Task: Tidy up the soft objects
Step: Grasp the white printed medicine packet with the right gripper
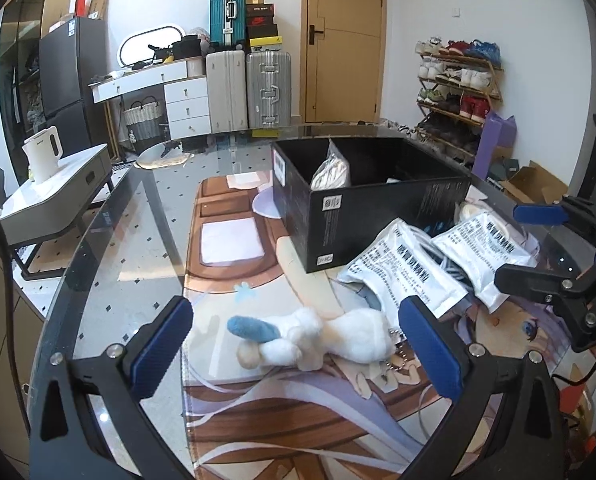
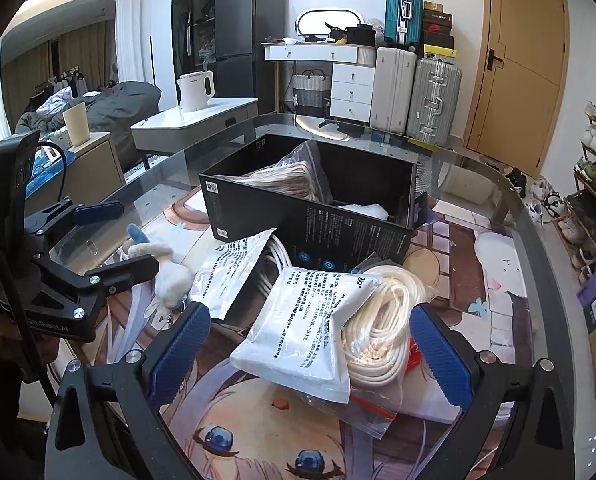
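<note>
The left gripper (image 1: 295, 350) gapes wide around a fluffy white plush toy (image 1: 338, 338) lying on the glass counter (image 1: 137, 248). The right gripper (image 2: 310, 346) is spread too, framing a crinkly printed pouch (image 2: 302, 336) and coiled white rope (image 2: 382, 328) before a black cardboard box (image 2: 318, 220).

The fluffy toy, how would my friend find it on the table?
Start at the black box on the picture mat. Look nearer than the two white printed bags: the plush toy lies between the left hand-held gripper fingers. It alone is furry, white with a blue ear.
</note>
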`<state>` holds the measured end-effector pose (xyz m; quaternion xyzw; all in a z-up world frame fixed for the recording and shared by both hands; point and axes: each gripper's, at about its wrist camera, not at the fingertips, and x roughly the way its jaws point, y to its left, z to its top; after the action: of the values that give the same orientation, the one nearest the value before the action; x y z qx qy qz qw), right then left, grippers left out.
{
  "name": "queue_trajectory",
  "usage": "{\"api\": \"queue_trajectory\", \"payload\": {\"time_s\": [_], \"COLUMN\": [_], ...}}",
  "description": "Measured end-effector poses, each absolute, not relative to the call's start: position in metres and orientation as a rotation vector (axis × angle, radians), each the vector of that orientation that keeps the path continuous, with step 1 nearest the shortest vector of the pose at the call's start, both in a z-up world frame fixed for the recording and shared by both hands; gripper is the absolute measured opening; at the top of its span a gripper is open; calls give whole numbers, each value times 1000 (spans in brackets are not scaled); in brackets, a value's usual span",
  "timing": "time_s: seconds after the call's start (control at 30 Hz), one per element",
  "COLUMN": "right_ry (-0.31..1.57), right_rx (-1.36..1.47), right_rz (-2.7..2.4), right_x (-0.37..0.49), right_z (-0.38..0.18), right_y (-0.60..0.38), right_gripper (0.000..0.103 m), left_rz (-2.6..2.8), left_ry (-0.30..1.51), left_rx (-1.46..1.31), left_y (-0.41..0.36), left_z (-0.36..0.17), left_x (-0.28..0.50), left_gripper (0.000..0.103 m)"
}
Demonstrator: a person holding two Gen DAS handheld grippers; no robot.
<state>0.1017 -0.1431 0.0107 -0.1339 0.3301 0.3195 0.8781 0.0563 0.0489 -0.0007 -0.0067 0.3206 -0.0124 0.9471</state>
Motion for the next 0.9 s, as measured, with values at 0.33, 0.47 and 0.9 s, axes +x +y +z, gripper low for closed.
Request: {"api": "queue_trajectory", "payload": {"time_s": [0.33, 0.47, 0.9], "right_ry": [708, 711, 709], "right_rx": [-350, -392, -441], "right_rz": [641, 627, 597], "right_x": [112, 115, 116], "right_z": [-1, -6, -16], "right_y": [-127, -122, -121], "right_gripper": [95, 87, 65], "left_rz": [-24, -27, -51], "left_ry": [686, 710, 745], "left_rx": [-19, -10, -8], "left_y": [51, 50, 48], "left_z": [-7, -11, -13], "left_x": [59, 62, 67], "left_gripper": [103, 103, 103]}}
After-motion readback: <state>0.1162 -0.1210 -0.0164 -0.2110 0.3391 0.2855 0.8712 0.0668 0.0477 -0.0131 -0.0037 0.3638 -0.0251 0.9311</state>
